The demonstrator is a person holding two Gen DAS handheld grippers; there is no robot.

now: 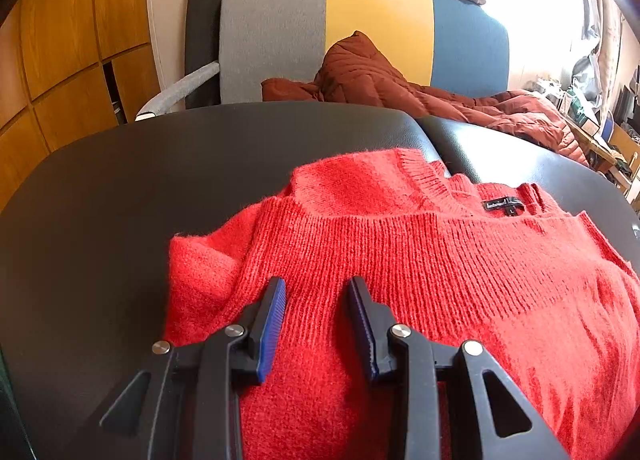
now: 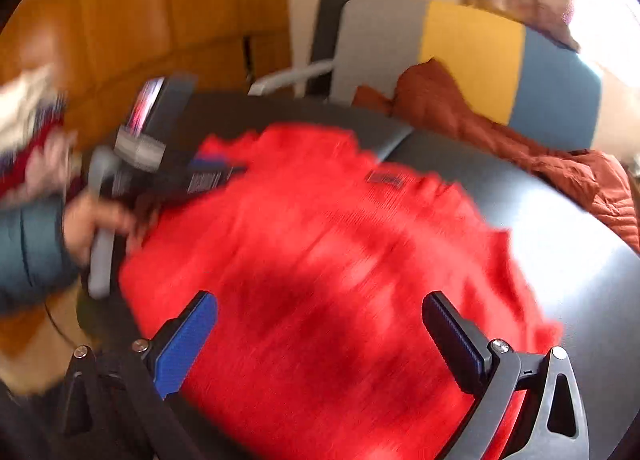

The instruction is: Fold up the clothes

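A red knitted sweater (image 1: 420, 272) lies partly folded on a black padded surface (image 1: 120, 188), its collar and black label (image 1: 505, 205) at the far side. My left gripper (image 1: 318, 288) is open just above the sweater's left part, with nothing between its blue pads. In the blurred right wrist view the sweater (image 2: 320, 252) fills the middle. My right gripper (image 2: 320, 308) is wide open over its near part and holds nothing. The left gripper (image 2: 208, 174), held by a hand, shows at the sweater's far left edge.
A dark red quilted jacket (image 1: 400, 88) lies behind the black surface against a chair with a grey, yellow and blue back (image 1: 360, 28). Wooden cabinets (image 1: 60, 60) stand at the left. Cluttered shelves (image 1: 600, 112) are at the far right.
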